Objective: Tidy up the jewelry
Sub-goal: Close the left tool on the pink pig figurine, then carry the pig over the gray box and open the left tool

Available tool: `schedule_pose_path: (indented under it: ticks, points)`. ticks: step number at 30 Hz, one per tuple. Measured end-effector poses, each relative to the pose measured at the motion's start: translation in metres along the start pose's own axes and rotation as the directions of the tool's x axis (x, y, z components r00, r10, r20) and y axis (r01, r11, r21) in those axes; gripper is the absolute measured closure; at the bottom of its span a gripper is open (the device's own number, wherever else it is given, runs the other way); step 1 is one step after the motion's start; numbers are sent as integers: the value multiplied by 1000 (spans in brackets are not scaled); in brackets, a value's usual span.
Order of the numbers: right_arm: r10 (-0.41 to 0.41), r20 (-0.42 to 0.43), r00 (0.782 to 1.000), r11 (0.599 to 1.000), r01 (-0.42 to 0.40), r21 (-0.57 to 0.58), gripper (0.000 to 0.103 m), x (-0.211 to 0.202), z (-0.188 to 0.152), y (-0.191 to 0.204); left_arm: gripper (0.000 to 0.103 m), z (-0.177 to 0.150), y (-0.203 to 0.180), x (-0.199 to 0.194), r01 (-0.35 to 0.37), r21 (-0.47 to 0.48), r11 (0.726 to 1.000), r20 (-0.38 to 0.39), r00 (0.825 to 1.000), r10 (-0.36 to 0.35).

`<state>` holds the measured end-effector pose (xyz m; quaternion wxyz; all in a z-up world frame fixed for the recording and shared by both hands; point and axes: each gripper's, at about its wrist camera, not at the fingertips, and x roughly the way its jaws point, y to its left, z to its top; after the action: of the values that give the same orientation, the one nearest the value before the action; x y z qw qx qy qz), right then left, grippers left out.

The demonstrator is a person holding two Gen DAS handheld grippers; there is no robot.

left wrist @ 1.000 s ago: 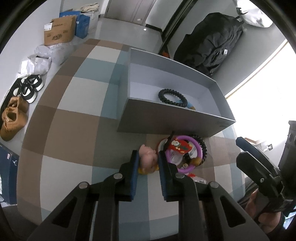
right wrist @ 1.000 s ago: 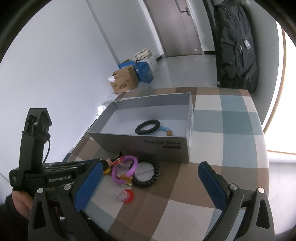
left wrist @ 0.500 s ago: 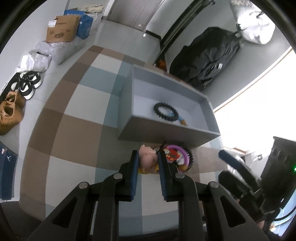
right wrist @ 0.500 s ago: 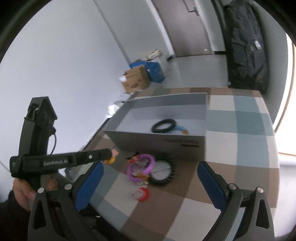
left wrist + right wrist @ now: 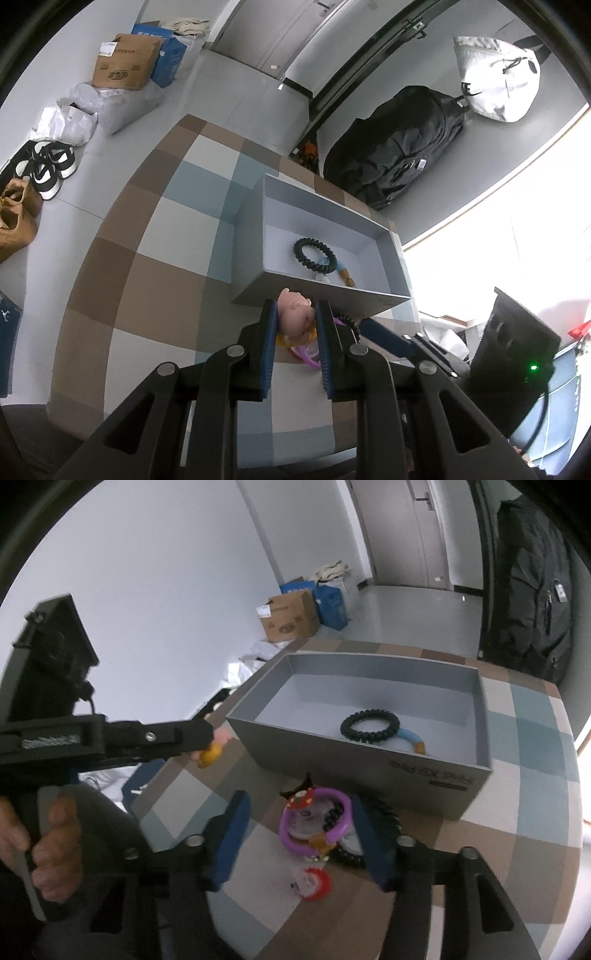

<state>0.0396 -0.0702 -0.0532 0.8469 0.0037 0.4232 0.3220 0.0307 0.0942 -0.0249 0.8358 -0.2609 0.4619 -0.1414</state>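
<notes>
My left gripper [image 5: 295, 314] is shut on a pink pig-faced charm with a yellow base [image 5: 295, 320], held in the air just short of the grey box's [image 5: 321, 295] near wall; it shows in the right wrist view [image 5: 212, 749] too. The box holds a black coil bracelet with a blue and tan end [image 5: 371, 724]. My right gripper [image 5: 301, 834] is open, its fingers on either side of a purple ring [image 5: 314, 823] with a red charm, lying on the table against a black coil bracelet [image 5: 388, 812].
A small red and clear piece [image 5: 314, 882] lies on the checked tablecloth [image 5: 155, 266] near my right gripper. Beyond the table are a black backpack [image 5: 399, 147], cardboard boxes [image 5: 125, 66] and shoes [image 5: 44, 170] on the floor.
My left gripper has lifted the pig charm off the table and up toward the box. My right gripper has come down and forward around the purple ring, its fingers now closer together.
</notes>
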Motion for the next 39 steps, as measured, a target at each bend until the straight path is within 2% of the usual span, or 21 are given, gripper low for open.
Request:
schedule_pose_path:
  ticks: [7,9,13,21,32,39]
  points:
    - [-33,-20,999,998,32,-61,69,17,1,10,87,2,8,-1,8,-21,1000,-8,1000,-8]
    - [-48,-25,999,996,46,-80,79,20,0,11,87,3,8,-2,8,-21,1000,-6,1000,-8]
    - [-59,-43,997,995,55,-84,86,22,0,9,87,3,11,-1,0,-30,1000,-12,1000,0]
    - [-33,-22,999,998,32,-51,86,12,3,4,87,2,8,0,-5,-25,1000,-9,1000,5]
    - [18,74,997,1000,-17,-17,86,-21,9,3,87,2,-9,-13,14,37,999,64,998,-16]
    - [12,124,992,999,-16,37,86,-41,17,-10,87,6,-26,-12,-11,69,998,67,998,7]
